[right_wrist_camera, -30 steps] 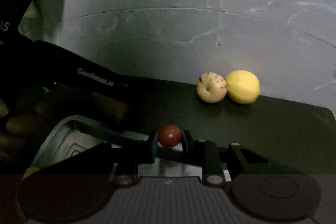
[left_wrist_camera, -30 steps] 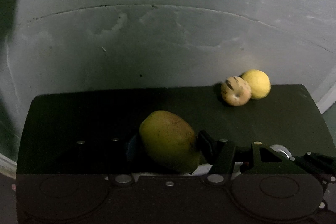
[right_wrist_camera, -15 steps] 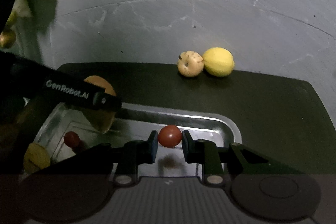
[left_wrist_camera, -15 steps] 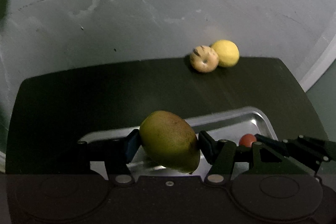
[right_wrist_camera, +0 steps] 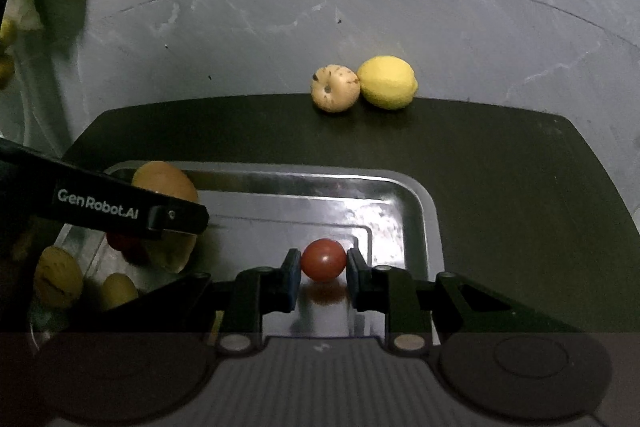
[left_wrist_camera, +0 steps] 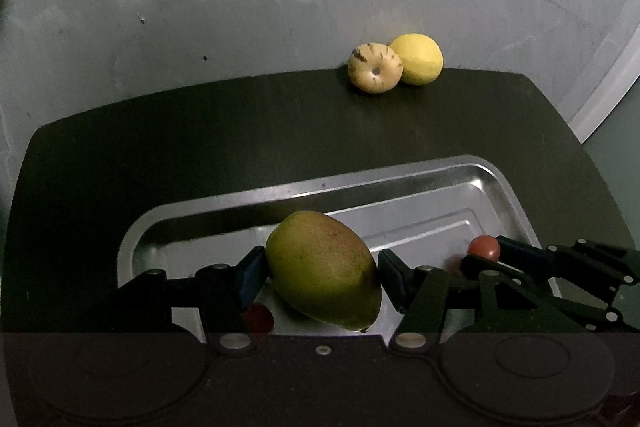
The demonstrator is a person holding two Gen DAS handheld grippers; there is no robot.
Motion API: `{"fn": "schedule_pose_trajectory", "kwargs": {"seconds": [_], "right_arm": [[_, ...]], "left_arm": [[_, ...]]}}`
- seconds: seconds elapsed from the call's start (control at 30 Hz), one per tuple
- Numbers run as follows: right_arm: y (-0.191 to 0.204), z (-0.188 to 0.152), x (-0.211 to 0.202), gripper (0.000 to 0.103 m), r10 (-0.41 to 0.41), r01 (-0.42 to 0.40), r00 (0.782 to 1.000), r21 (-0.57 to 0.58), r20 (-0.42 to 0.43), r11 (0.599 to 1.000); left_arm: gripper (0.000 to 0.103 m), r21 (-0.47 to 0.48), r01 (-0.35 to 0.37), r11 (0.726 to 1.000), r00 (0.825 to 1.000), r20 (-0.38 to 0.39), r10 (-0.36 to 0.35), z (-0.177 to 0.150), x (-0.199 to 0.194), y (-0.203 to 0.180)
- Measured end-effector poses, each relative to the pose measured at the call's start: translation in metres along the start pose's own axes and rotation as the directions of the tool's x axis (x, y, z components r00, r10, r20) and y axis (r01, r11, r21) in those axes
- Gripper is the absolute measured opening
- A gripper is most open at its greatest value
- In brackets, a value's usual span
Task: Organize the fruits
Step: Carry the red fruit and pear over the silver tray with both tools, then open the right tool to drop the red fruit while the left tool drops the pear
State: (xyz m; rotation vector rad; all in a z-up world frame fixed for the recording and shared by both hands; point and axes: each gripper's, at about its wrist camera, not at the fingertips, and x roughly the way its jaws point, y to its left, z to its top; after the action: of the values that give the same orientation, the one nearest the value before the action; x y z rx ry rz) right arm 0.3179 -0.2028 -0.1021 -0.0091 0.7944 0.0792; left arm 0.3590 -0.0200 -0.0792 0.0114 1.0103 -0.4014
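Squarely between left claw (left_wrist_camera: 322, 277): mango (left_wrist_camera: 323, 269).

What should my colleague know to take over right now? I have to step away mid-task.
Left gripper: shut on the mango, held over the metal tray.
Right gripper: shut on a small red tomato, low over the tray's right part.
Already in the tray: a red fruit under the left gripper, and yellowish fruits at the left end.
Left: release both fruits, then fetch the spotted pale fruit and lemon, touching each other at the dark table's far edge.
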Motion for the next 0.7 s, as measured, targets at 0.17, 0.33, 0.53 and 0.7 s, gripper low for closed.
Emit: {"fn": "schedule_pose_trajectory", "kwargs": {"seconds": [0.17, 0.33, 0.53, 0.7], "right_arm": [[0.0005, -0.0047, -0.0022, 0.027, -0.007, 0.007, 1.000, 0.009, -0.006, 1.000], [0.0019, -0.0068, -0.0013, 0.027, -0.012, 0.012, 1.000, 0.015, -0.012, 1.000], [0.0031, -0.0064, -0.0010, 0.027, -0.016, 0.016, 1.000, 0.018, -0.016, 1.000], [0.0035, -0.0069, -0.0017, 0.028, -0.019, 0.019, 1.000, 0.017, -0.019, 1.000]], "left_arm": [[0.062, 0.006, 0.002, 1.000, 1.000, -0.005, -0.002, -0.0013, 0.0006, 0.0005], [0.062, 0.012, 0.005, 1.000, 1.000, -0.004, -0.005, -0.0018, 0.0009, 0.0007], [0.062, 0.010, 0.005, 1.000, 1.000, -0.007, -0.005, -0.0024, 0.0015, -0.0006], [0.063, 0.006, 0.005, 1.000, 1.000, -0.009, -0.005, -0.0037, 0.0007, -0.0014]]}}
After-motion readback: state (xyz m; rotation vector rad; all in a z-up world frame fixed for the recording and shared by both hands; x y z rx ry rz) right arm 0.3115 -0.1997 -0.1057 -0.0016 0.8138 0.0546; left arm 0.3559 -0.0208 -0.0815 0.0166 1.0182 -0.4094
